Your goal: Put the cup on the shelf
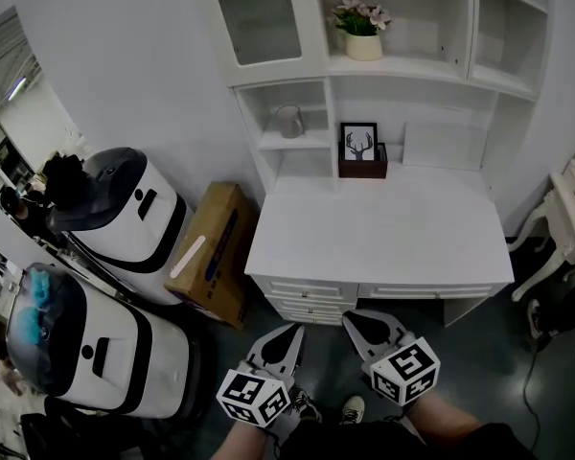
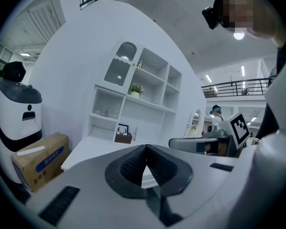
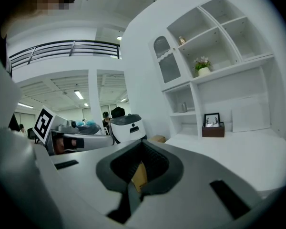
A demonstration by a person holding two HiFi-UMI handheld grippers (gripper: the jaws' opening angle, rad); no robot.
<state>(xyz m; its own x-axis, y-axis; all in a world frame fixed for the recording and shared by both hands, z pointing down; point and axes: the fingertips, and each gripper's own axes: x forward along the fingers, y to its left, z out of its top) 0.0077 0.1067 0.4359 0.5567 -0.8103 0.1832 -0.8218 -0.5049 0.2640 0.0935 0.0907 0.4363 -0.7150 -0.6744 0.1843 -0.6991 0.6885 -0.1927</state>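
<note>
My left hand-held gripper [image 1: 286, 338] and right hand-held gripper [image 1: 366, 326] hang side by side just off the worktop's [image 1: 383, 242] front edge, each with jaws pressed together on nothing. The cup [image 1: 289, 121] stands on the low shelf [image 1: 311, 143] above the worktop's back left corner, left of the framed deer picture [image 1: 360, 147].

White desk [image 1: 383, 242] with framed deer picture [image 1: 360, 146] at back; cup [image 1: 289, 121] on left shelf [image 1: 311, 143]
</note>
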